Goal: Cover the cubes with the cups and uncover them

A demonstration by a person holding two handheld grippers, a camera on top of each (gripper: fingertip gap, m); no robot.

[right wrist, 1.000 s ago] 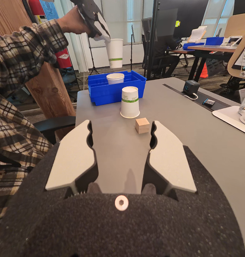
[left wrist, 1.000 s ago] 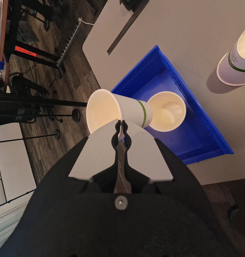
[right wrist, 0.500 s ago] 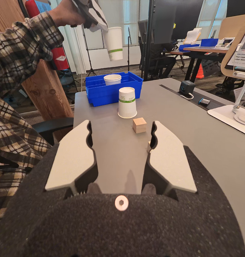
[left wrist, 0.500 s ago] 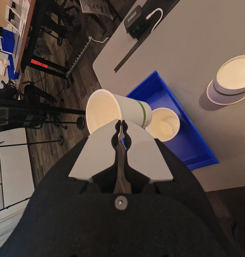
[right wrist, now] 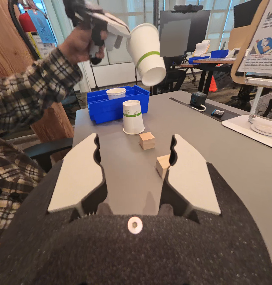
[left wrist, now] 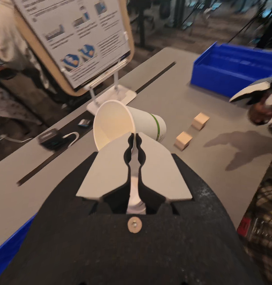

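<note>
pinching the rim of a light, crushable paper cup (left wrist: 129,123) above the table (left wrist: 201,162), the left gripper (left wrist: 134,135) is nearly closed; 2 bare cubes (right wrist: 147,140) wait; the right gripper (right wrist: 134,152) gapes empty.

The left tool (left wrist: 134,135) is raised high above the counter (right wrist: 186,138), its two fingers pinched together on the rim of a white paper cup (right wrist: 147,54), held by a hand (right wrist: 79,44) with a plaid sleeve. The right tool (right wrist: 134,148) hangs low over the counter, jaws spread wide and gripping nothing.
</note>
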